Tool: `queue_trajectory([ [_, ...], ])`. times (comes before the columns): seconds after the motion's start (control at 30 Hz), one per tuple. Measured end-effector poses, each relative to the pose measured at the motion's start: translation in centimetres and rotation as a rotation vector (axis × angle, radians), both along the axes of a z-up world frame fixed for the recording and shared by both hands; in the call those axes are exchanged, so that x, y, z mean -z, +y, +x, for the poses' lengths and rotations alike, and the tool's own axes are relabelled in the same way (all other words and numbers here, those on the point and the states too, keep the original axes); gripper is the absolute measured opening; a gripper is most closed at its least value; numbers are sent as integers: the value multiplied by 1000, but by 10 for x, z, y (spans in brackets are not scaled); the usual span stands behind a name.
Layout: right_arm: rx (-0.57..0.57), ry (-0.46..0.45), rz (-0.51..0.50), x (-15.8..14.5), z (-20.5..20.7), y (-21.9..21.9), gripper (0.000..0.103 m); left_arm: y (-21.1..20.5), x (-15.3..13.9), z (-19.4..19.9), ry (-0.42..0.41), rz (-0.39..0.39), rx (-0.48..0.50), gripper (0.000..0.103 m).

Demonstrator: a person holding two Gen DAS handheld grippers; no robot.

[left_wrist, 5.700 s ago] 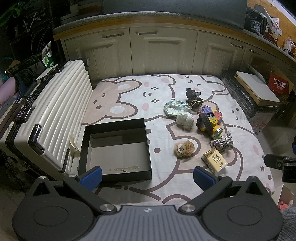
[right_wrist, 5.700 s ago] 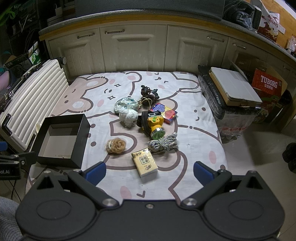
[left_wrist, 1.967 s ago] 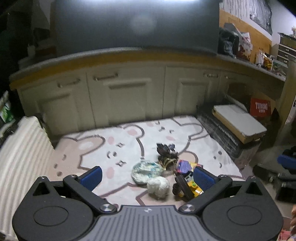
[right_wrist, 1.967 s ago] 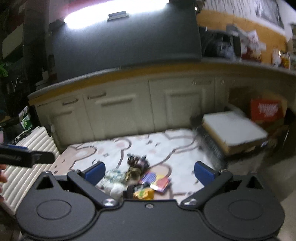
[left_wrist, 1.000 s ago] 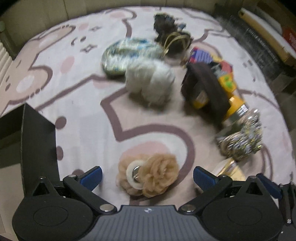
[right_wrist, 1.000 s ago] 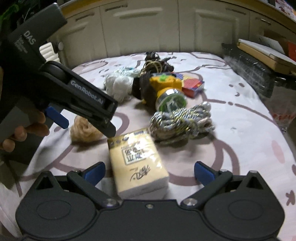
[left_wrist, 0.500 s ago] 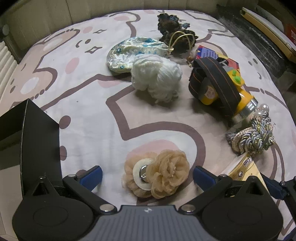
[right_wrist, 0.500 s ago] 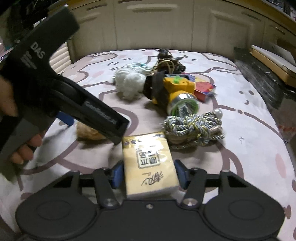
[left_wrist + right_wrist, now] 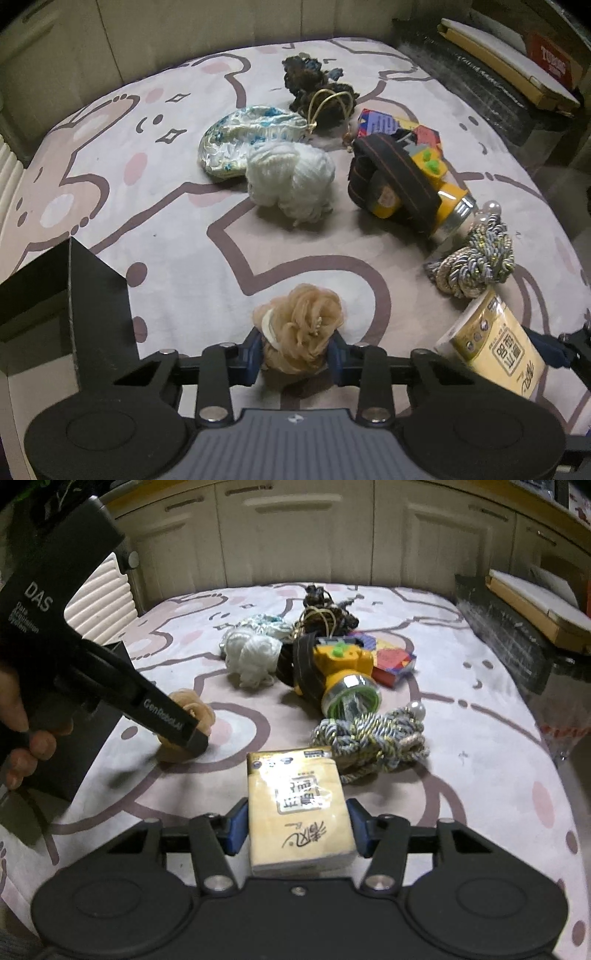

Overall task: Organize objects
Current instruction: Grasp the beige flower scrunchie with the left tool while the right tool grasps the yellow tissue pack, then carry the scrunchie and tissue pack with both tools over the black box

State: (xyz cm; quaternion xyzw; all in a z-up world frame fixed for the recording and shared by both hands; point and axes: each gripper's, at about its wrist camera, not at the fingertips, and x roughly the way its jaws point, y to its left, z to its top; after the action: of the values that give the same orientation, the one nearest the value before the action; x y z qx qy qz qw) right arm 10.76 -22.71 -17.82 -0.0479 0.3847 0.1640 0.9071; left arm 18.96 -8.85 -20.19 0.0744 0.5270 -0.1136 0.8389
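A cartoon-print sheet point(image 9: 177, 236) covered the bed in front of cream cabinets point(image 9: 295, 535). Near its front edge the left gripper point(image 9: 295, 356) was closing on a beige fabric flower point(image 9: 301, 328), pads against its sides. To the left, just beside it, stood the black box point(image 9: 99, 295). The right gripper point(image 9: 297, 830) clasped a yellow tissue pack point(image 9: 299, 808). Bare sheet lay between the flower and the white yarn point(image 9: 291, 181), headlamp point(image 9: 402, 184) and rope point(image 9: 476, 258) behind.
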Motion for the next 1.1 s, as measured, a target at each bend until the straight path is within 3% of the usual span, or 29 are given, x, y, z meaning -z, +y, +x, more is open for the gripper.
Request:
queue_trajectory([
  [0.27,7,-46,17,-30,5,-5,55,13,-42,-6,-68,-83,-13,35],
  [0.7,-28,-160,47,-112,26,9,55,49,-126,-35,-191,-150,-76,35],
  [1.1,-90,-117,64,-168,39,70,55,109,-159,-65,-243,-131,-218,35],
])
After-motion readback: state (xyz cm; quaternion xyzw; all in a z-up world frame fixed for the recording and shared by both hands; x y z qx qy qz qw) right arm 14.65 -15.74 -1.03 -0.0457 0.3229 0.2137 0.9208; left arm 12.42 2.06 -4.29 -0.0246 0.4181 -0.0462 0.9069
